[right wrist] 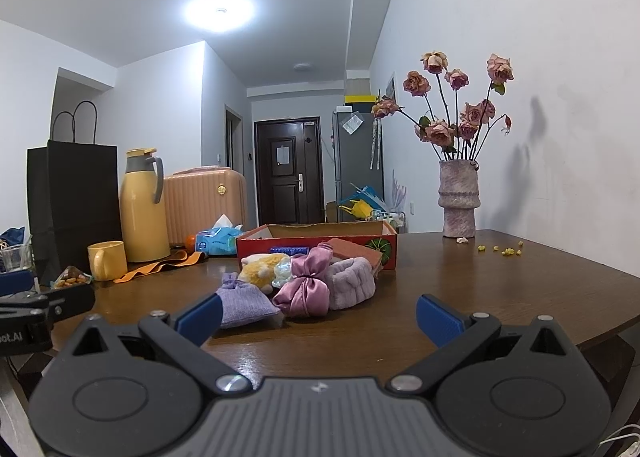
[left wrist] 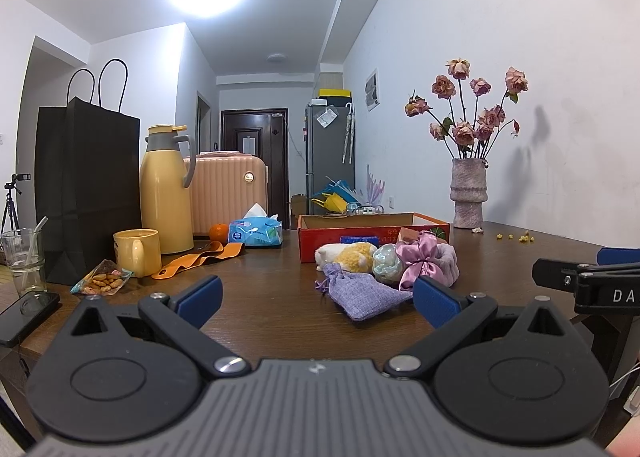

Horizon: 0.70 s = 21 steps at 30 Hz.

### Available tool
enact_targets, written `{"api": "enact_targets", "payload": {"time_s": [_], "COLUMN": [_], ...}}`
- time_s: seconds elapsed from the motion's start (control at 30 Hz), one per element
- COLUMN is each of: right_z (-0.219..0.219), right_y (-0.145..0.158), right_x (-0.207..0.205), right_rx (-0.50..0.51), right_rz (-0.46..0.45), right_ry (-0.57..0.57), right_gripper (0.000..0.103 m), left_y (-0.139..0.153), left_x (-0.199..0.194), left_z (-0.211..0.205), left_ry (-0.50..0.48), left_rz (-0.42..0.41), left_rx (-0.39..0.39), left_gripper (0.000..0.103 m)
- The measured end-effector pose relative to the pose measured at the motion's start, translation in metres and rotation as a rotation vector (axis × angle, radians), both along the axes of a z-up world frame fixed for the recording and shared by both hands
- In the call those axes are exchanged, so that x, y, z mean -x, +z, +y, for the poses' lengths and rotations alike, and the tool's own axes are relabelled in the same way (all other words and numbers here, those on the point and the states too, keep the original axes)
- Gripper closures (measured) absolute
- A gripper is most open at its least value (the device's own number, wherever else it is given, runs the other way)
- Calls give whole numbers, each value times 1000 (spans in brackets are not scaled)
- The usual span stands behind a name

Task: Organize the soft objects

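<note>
A heap of soft things lies on the brown table before a red cardboard box (left wrist: 372,235) (right wrist: 320,241). In it are a lilac drawstring pouch (left wrist: 362,295) (right wrist: 244,303), a yellow-and-white plush toy (left wrist: 348,255) (right wrist: 262,265), a pale green shiny item (left wrist: 386,265), a pink satin bow (left wrist: 418,257) (right wrist: 306,289) and a mauve fluffy band (right wrist: 352,283). My left gripper (left wrist: 316,299) is open, short of the pouch. My right gripper (right wrist: 318,315) is open too, just short of the bow. Each gripper shows at the edge of the other's view.
At the left stand a black paper bag (left wrist: 86,193), a yellow thermos (left wrist: 166,193), a yellow mug (left wrist: 136,251), a snack packet (left wrist: 102,281), an orange strap (left wrist: 196,259), a tissue pack (left wrist: 256,231), a glass (left wrist: 24,261) and a phone (left wrist: 26,315). A vase of dried roses (left wrist: 468,193) stands back right.
</note>
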State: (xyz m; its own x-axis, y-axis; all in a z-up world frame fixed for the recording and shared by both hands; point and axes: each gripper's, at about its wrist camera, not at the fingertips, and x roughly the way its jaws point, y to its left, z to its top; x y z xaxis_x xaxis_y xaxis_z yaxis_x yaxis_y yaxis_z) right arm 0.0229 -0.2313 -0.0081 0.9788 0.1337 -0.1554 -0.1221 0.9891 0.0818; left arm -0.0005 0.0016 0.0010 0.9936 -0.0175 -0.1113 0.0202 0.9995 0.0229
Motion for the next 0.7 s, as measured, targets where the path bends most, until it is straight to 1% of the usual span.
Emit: {"api": "enact_targets", "payload": {"time_s": [0.33, 0.43, 0.5, 0.57, 0.63, 0.67, 0.7], "right_z": [-2, -2, -3, -4, -4, -3, -3], "right_y": [0, 0, -1, -4, -7, -8, -9], "right_x": [-3, -7, -15, -23, -33, -39, -46], "right_rx": [-2, 4, 7, -1, -11, -14, -13], "right_rz": [12, 14, 26, 38, 49, 57, 73], "right_ry": [-4, -4, -6, -13, -6, 2, 16], "right_gripper": [0, 0, 0, 0, 0, 0, 0], "left_y": [0, -1, -3, -8, -11, -13, -14], "left_x": [-1, -4, -10, -19, -29, -34, -39], "left_z": [0, -2, -3, 0, 3, 4, 3], "left_ry": [0, -1, -2, -6, -32, -40, -23], "left_rz": [0, 2, 19, 59, 84, 85, 75], "left_rx": [-7, -27, -31, -11, -1, -12, -34], "left_gripper": [0, 0, 0, 0, 0, 0, 0]}}
